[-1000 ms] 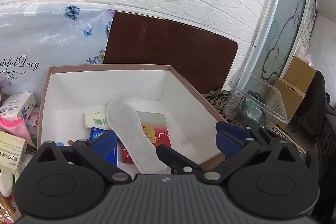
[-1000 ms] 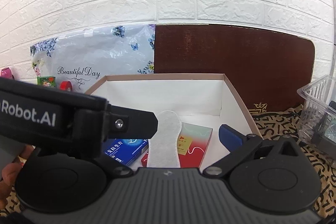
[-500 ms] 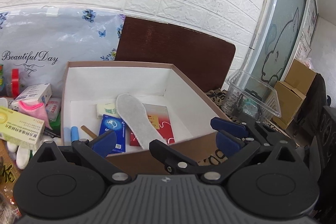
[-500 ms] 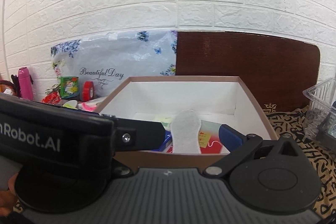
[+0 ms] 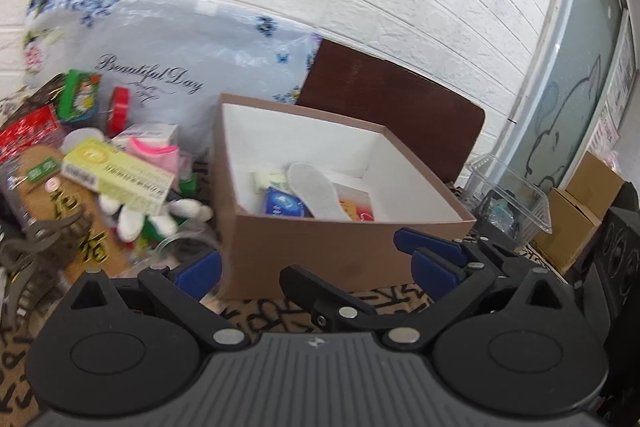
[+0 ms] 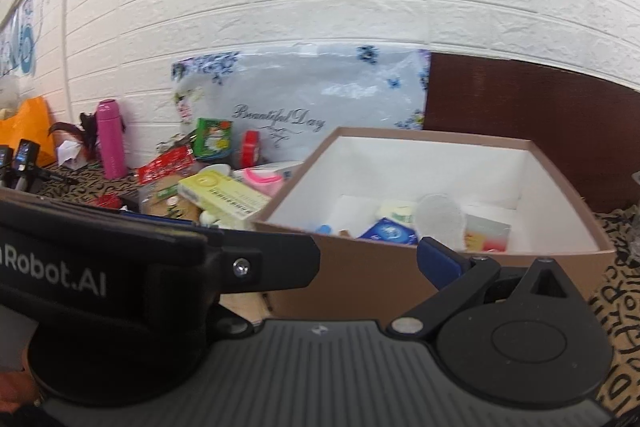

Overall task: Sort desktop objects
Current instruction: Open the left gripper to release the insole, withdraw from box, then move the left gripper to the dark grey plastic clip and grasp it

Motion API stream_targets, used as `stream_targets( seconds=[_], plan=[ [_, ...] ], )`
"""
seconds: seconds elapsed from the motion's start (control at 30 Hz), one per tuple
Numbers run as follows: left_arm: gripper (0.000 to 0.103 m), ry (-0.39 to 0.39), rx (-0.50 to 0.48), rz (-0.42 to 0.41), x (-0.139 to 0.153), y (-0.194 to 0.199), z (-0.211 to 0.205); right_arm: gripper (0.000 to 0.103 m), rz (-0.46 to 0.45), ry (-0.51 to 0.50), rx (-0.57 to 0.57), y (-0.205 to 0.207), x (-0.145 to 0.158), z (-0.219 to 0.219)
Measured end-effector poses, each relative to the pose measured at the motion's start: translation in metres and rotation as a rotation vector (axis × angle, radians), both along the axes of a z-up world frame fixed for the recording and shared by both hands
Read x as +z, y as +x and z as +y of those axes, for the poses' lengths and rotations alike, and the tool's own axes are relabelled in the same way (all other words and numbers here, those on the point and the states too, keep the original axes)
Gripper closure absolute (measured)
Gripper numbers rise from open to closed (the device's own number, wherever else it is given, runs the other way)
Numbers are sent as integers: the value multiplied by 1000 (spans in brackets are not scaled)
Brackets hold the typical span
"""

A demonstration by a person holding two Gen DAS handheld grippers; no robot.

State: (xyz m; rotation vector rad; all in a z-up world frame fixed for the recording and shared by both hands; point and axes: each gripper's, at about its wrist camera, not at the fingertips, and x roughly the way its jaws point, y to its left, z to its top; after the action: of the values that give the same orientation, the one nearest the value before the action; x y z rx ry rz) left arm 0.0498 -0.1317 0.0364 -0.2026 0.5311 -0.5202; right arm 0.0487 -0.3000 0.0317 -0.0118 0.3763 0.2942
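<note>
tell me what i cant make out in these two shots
- Right claw: in the right wrist view the left device blocks its left finger, so open or shut is unclear.
- Brown box: in the left wrist view its near wall hides the insole's lower end and part of the blue packet.
- Yellow-green carton: print blurred in both views.
- Clear plastic tub: contents indistinct; cut off at the right wrist view's right edge.

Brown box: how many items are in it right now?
5 visible in the brown box: white insole, blue packet, red card, pale packet, blue-tipped item. The near wall may hide more.
</note>
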Motion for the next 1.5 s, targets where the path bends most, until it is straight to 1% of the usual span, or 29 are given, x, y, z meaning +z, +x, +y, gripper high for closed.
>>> stream_targets(
  seconds=[0.17,0.47,0.6,0.77,0.97,1.1,1.3,1.43,1.5],
  plan=[
    [0,-20,36,35,-13,-10,26,2,47,8,69,-4,-11,25],
    [0,-43,102,75,-31,-19,70,2,92,-40,150,-11,-28,69],
    [0,-54,152,82,-35,-15,93,2,108,-67,182,-10,-34,87],
    [0,-78,208,102,-42,-7,121,2,118,-75,221,-3,-39,109],
    [0,-67,250,98,-44,11,146,2,121,-70,240,15,-44,133],
    [0,-57,254,88,-45,29,159,2,98,-83,250,25,-46,150],
    [2,-63,222,133,-53,59,175,2,88,-101,267,42,-51,174],
    [11,-46,192,162,-59,76,177,2,73,-126,274,51,-54,189],
    [13,-44,179,175,-61,82,179,7,69,-126,273,55,-57,193]
  ],
)
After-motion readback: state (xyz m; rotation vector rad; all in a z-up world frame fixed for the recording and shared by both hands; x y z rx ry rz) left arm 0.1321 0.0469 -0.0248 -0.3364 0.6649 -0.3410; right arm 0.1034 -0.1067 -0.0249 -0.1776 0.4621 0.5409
